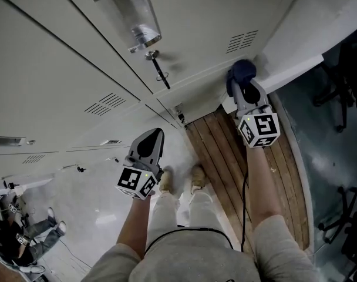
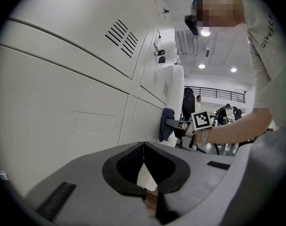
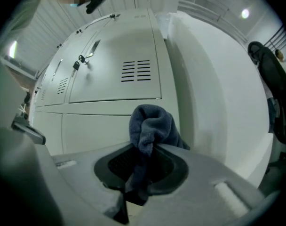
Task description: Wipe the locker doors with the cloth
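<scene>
The right gripper (image 3: 145,149) is clamped on the cloth (image 3: 151,125). Its two jaws squeeze a narrow tail of fabric that hangs down through the dark pads, and the bulk of the cloth stands up past the tips as a rounded wad. The cloth is dark blue, thick and nubbly like towelling, and it is folded over itself with one lobe drooping to the right.

In the head view the wad (image 1: 242,70) sits at the front of the right gripper (image 1: 244,82). It is against the far right end of the locker doors (image 1: 78,69), just beside the white wall (image 1: 307,34) — whether it actually presses on the metal I cannot tell. The door behind it is pale grey with a block of louvred slots (image 3: 136,70), and a seam runs just above the cloth.

The left gripper (image 2: 144,146) holds nothing, and its jaw tips are drawn together. It points along the lower doors (image 2: 63,88), well apart from the cloth. Below the person lie a strip of wooden planks (image 1: 225,157) and a glossy pale floor (image 1: 90,198).
</scene>
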